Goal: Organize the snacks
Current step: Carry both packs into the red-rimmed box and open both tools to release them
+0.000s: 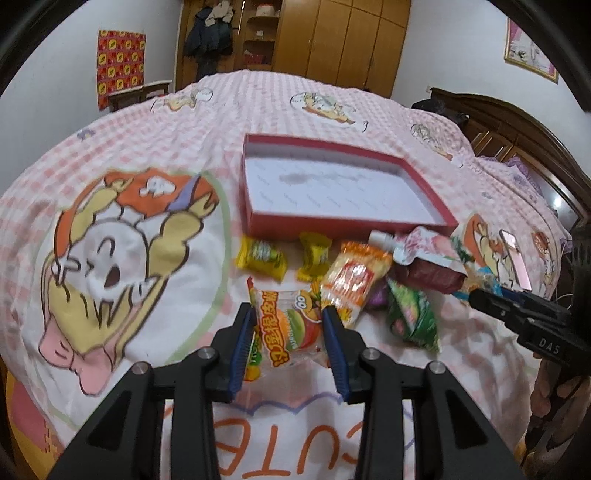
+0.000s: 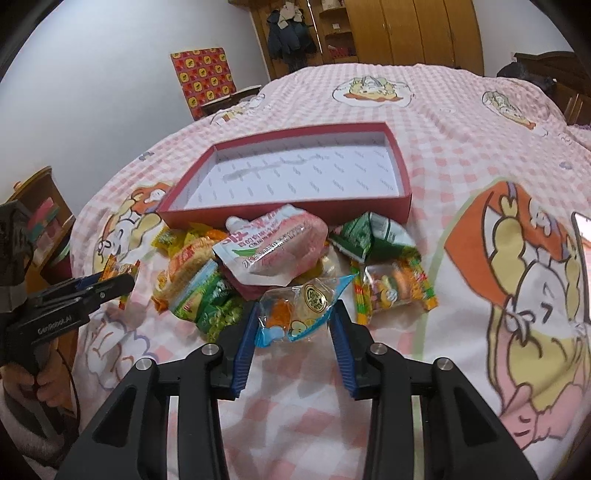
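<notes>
Orange burger packet point(image 1: 291, 328) lengthwise between left tool point(image 1: 290, 321) pads

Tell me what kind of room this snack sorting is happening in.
Most likely a bedroom. The snacks and the red box sit on a bed covered with a pink checked cartoon quilt, with a wooden wardrobe behind it, coats hanging beside that, and a dark wooden headboard.

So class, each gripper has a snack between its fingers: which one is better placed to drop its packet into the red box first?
Probably the left gripper: its burger candy packet has only two yellow packets before the red box. The right gripper, around the blue packet, faces a heaped pile.
</notes>
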